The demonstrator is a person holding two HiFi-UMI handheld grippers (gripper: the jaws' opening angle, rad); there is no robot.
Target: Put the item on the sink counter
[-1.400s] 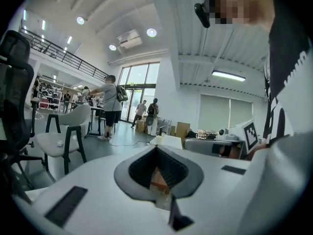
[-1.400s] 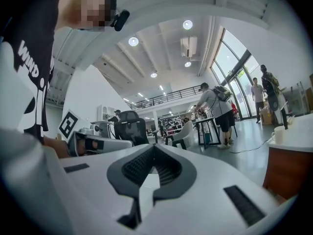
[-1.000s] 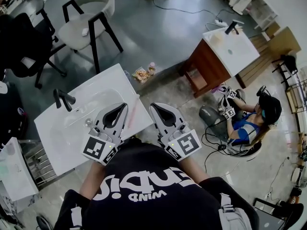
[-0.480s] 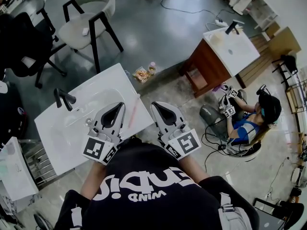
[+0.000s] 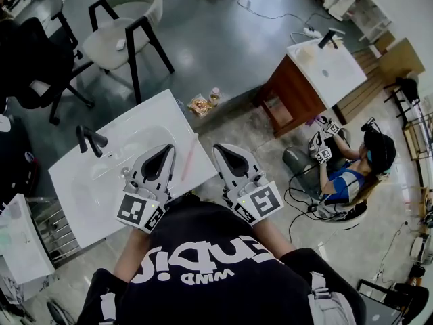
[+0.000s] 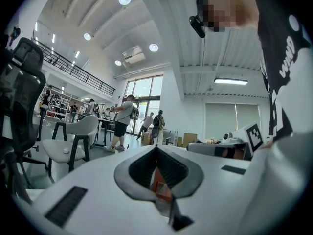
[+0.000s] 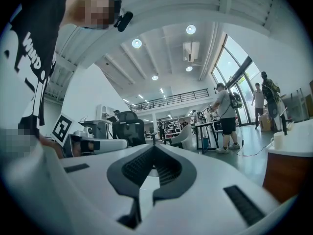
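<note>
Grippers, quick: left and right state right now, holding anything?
Left gripper: closed, jaw tips together, nothing gripped.
Right gripper: closed, jaw tips together, nothing gripped.

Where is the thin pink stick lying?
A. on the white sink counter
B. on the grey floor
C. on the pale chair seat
A: the thin pink stick lies flat on the white sink counter, close to its right-hand edge.
</note>
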